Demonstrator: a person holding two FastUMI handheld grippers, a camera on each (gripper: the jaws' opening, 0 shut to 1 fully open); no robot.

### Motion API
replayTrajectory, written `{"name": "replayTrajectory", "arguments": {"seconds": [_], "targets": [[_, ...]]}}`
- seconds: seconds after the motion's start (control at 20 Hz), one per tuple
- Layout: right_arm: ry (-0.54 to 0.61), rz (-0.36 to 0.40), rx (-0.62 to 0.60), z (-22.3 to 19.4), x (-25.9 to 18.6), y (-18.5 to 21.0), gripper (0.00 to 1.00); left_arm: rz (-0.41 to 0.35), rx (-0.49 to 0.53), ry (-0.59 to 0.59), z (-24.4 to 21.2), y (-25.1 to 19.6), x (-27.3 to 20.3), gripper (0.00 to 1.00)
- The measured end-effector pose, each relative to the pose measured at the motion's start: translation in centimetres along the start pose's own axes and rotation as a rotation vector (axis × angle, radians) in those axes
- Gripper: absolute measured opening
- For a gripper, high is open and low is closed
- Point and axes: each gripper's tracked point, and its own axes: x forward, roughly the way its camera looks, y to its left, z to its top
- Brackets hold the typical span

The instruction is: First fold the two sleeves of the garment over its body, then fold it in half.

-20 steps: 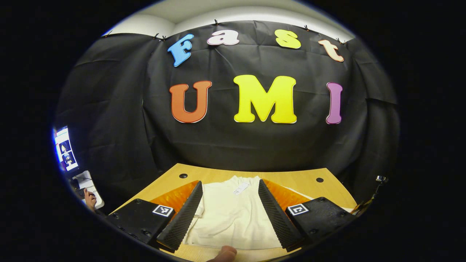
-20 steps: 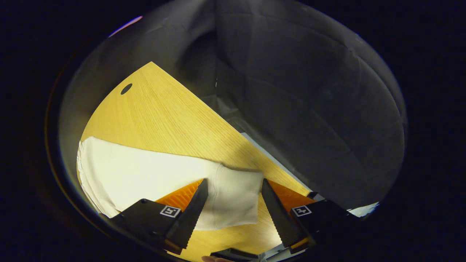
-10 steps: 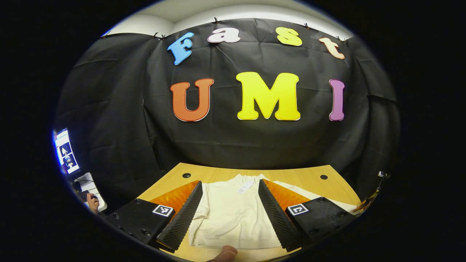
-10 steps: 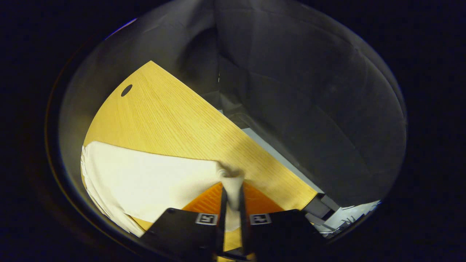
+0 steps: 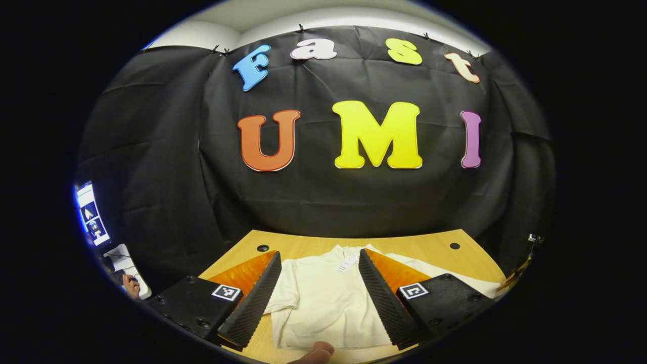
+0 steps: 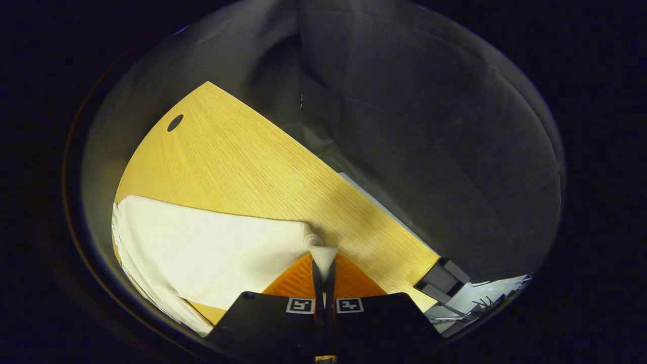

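Observation:
A cream garment (image 5: 323, 298) lies flat on the wooden table (image 5: 414, 247), collar and a small label (image 5: 349, 263) toward the far edge. One sleeve is folded over the body at the left. My left gripper (image 5: 318, 298) hangs open above the body, its fingers well apart with the cloth showing between them. In the right gripper view the other sleeve (image 6: 212, 253) stretches out over the table (image 6: 237, 162). My right gripper (image 6: 323, 265) is shut on the sleeve's cuff (image 6: 322, 250), which bunches up at the fingertips.
A round hole (image 6: 175, 123) marks the table's far corner, with two more holes (image 5: 262, 248) near the back edge. A screen (image 5: 90, 215) and a person's hand (image 5: 130, 286) are at the far left. A fingertip (image 5: 317, 350) shows at the bottom. The table's right edge drops off beside the cuff.
My right gripper went from open around the cuff to shut on it, pinching the cloth into a bunch. The left gripper drifted slightly, still open above the body.

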Motion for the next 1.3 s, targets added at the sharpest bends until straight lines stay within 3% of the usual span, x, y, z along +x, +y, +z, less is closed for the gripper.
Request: {"name": "replayTrajectory", "arguments": {"seconds": [0.35,0.6,0.9,1.3], "targets": [[-0.073,0.011,-0.048,1.3,-5.6,3.1,0.01,-0.037,-0.015,-0.012,0.3,1.7,1.8,0.98],[-0.127,0.069,-0.120,1.7,-10.9,9.8,0.00,-0.075,-0.037,-0.025,0.4,3.8,2.9,0.98],[-0.164,0.145,-0.245,0.6,-15.4,21.0,0.01,-0.129,-0.036,-0.029,-0.3,6.2,3.7,0.98],[-0.173,0.233,-0.425,-4.1,-17.3,38.5,0.01,-0.161,-0.048,-0.014,-1.4,9.6,4.4,0.98]]}}
